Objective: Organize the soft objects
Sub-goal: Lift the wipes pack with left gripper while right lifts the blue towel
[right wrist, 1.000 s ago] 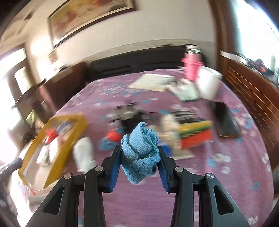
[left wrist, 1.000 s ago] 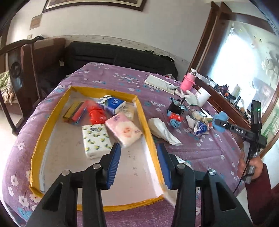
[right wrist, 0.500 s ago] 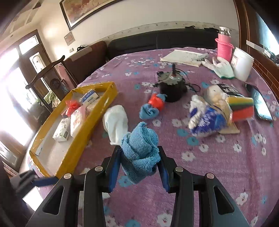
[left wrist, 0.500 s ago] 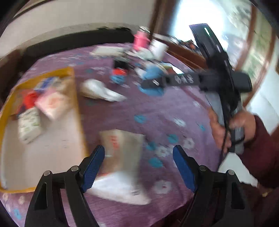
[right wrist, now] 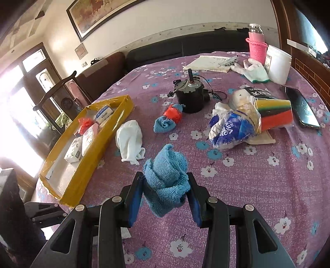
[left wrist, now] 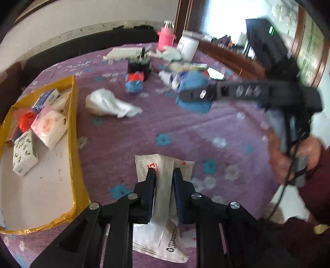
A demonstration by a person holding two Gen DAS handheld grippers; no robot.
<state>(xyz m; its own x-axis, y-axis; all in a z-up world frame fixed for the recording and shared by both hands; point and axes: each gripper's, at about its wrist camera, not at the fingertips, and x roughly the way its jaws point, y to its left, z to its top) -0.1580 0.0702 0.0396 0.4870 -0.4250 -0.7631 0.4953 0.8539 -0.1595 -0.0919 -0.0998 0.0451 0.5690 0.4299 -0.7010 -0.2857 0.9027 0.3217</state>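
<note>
Yellow-edged tray (left wrist: 72, 132) is sitting at the table's left w/ several soft packs lying in it: a leaf-print tissue pack (left wrist: 23, 153), a pink floral tissue pack (left wrist: 50, 125), a blue-and-white pack (left wrist: 46, 99) at the far end, plus a red crinkled bag (left wrist: 25, 120). Near half of the tray is showing bare white floor.

Left gripper (left wrist: 164, 175) is pinching down on a white sachet (left wrist: 165, 165) w/ red print, lying flat on the purple cloth just right of the tray's near corner; jaws have just been closing and are now pressing the sachet between them.

Right gripper (right wrist: 165, 185) is clamping a rolled blue towel (right wrist: 167, 181), carrying it above the cloth, btwn the tray and the clutter on the right.

Purple flowered tablecloth (right wrist: 257, 185) is covering the whole table. On it: a white cloth bundle (right wrist: 130, 140) just beside the tray, a small blue-and-red roll (right wrist: 168, 118), a black motor (right wrist: 190, 96) w/ wires, a blue-and-white plastic bag (right wrist: 231, 127) touching a pack of coloured sponges (right wrist: 274, 113), a phone (right wrist: 303, 109) at the right edge. Far end: papers, a white glove (right wrist: 253, 70), a pink bottle (right wrist: 256, 47), a white tub (right wrist: 277, 64).

Behind: a dark sofa (right wrist: 185, 47), a framed picture (right wrist: 99, 14) on a pale wall, a bright doorway at left.
</note>
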